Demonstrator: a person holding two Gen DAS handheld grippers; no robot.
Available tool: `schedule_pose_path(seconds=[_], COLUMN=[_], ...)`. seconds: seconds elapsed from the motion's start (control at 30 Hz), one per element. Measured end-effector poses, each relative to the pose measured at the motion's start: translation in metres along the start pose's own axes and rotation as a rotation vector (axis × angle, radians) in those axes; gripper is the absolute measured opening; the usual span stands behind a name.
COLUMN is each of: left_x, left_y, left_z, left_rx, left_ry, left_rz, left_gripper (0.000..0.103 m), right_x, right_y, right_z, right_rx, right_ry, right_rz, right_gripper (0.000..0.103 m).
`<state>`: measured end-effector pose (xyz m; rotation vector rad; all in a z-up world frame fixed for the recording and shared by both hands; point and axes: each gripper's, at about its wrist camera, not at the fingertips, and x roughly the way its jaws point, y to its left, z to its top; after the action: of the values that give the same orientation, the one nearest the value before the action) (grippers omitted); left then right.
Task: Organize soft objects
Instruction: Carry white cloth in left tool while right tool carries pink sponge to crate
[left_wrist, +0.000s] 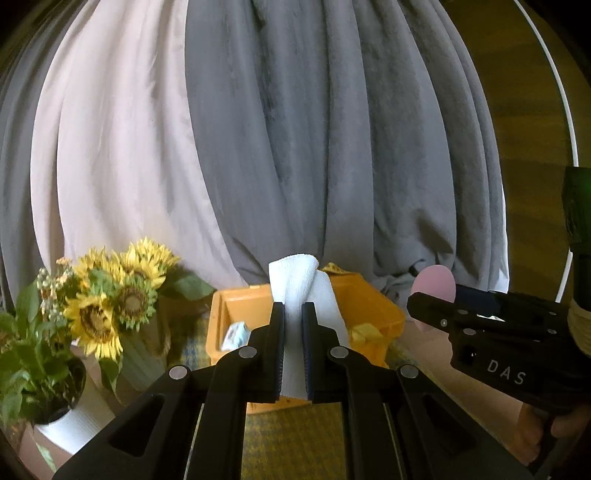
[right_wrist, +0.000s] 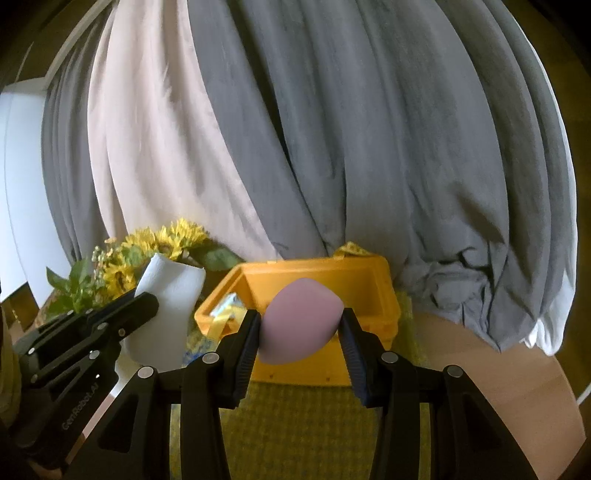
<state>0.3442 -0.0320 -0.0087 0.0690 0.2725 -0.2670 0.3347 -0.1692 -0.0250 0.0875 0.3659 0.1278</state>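
The left tool (left_wrist: 293, 321) is pinching a white folded cloth (left_wrist: 295, 284) and the right tool (right_wrist: 301, 328) is squeezing a pink sponge (right_wrist: 299, 325), both held aloft before the orange bin (right_wrist: 369, 325) at the desk's far edge, likely for dropping in.

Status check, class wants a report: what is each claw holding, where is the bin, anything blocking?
Left claw shut on white cloth. Right claw shut on pink sponge. Orange bin ahead, open. Path clear.
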Motion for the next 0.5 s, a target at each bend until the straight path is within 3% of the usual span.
schedule_pose_path(seconds=[0.5], left_x=[0.066], left_y=[0.018], left_z=[0.020], left_rx=[0.011], left_ry=[-0.003], left_rz=[0.005], left_gripper=[0.010], right_x=[0.061], right_y=[-0.011], right_z=[0.029], right_rx=[0.008], right_ry=[-0.015], right_rz=[-0.001], right_gripper=[0.044])
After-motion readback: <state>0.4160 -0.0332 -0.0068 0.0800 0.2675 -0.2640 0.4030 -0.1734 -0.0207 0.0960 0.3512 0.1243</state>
